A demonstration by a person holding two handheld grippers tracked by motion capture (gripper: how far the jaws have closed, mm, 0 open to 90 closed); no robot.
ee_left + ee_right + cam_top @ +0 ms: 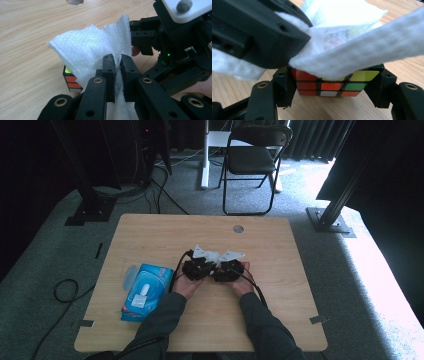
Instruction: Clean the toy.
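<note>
A blue wipes packet [144, 290] lies at the desk's [150, 230] left, out of the working area. Left gripper [117, 63] is clamped narrow on a white wipe [85, 47], draped over the puzzle cube [332, 86]. Right gripper [332, 87] is closed on the cube's sides at desk centre, presumably steadying it for wiping.

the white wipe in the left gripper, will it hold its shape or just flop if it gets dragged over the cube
Likely floppy: the wipe creases where the left gripper pinches it, and it drapes over the cube. Probably light, since its free corner stands up unsupported. It may snag rather than slide, as its surface looks textured.
</note>
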